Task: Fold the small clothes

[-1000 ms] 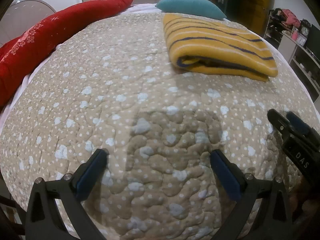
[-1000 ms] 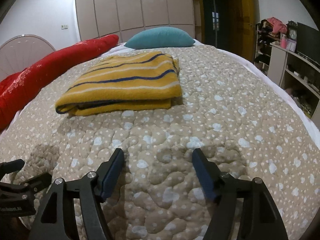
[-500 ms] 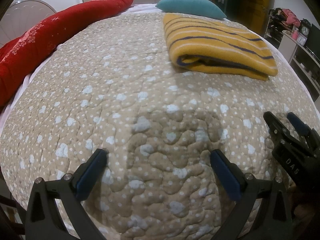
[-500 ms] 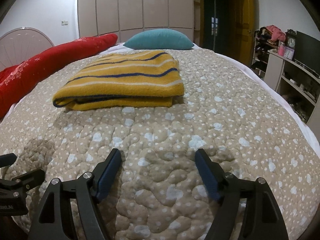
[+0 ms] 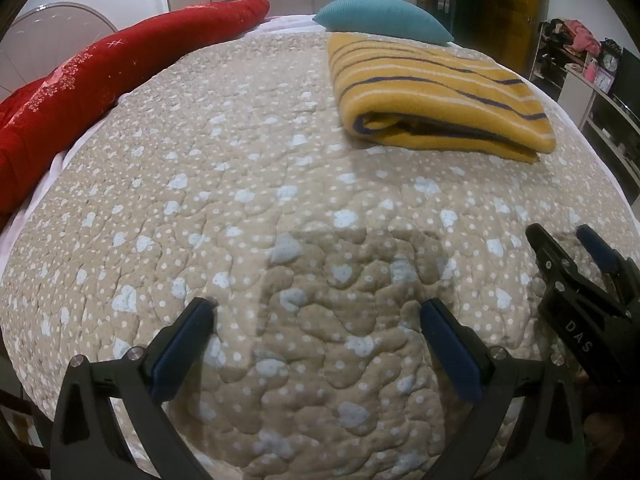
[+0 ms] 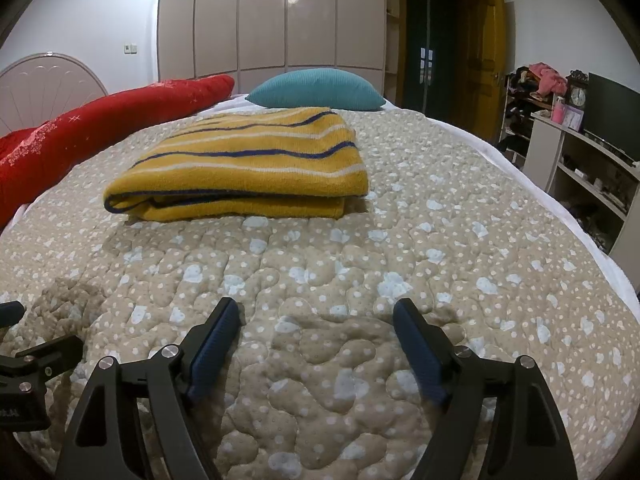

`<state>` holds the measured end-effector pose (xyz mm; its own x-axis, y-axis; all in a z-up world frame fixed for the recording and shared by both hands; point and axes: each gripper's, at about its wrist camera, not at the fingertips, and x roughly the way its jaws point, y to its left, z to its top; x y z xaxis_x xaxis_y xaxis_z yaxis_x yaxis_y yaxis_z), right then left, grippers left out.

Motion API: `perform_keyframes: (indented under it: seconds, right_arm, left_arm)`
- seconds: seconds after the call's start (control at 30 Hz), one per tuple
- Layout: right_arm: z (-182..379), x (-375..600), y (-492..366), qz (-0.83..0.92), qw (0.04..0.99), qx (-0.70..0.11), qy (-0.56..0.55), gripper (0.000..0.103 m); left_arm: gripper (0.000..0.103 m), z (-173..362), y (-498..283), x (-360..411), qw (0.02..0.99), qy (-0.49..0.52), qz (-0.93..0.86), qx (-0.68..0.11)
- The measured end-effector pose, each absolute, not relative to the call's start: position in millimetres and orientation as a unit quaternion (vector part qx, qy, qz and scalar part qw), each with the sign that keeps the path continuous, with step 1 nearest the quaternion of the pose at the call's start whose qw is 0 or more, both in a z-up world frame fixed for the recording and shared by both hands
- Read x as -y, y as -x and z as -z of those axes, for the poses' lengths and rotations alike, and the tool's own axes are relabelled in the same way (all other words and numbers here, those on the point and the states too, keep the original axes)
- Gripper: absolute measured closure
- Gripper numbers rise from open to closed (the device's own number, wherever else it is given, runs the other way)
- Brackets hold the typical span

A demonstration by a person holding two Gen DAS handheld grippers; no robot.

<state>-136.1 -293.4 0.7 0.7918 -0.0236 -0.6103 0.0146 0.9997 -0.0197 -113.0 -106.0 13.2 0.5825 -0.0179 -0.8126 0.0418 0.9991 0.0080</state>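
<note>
A yellow garment [image 5: 436,96] with dark blue and white stripes lies folded on the beige quilted bed, ahead of both grippers and apart from them. The right wrist view shows the garment [image 6: 248,160] with its folded edge facing me. My left gripper [image 5: 316,308] hovers open over bare quilt with nothing between its fingers. My right gripper [image 6: 316,308] is over bare quilt too. Its jaws are opening and nothing is between them. In the left wrist view the right gripper [image 5: 560,236] shows at the right edge.
A long red bolster [image 5: 100,80] runs along the bed's left side, and a teal pillow [image 6: 316,90] lies beyond the garment. White shelves [image 6: 580,176] with a clock and a screen stand past the bed's right edge. Wardrobe doors [image 6: 272,20] line the far wall.
The right gripper's jaws have spread a little wider and its view has rolled level. The left gripper and the folded garment have stayed in place.
</note>
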Motion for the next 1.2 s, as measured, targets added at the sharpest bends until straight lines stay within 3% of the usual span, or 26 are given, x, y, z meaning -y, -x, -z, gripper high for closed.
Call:
perform_keyframes:
  seconds: [1.1, 1.2]
  right_arm:
    - [-11, 292, 139, 0.014, 0.944, -0.330, 0.011, 0.018]
    - [-39, 290, 156, 0.014, 0.962, -0.273, 0.021, 0.017]
  left_arm:
    - [0.000, -16, 118, 104, 0.899, 0.006, 0.022, -0.438]
    - [0.000, -26, 120, 99, 0.903, 0.024, 0.023, -0.429]
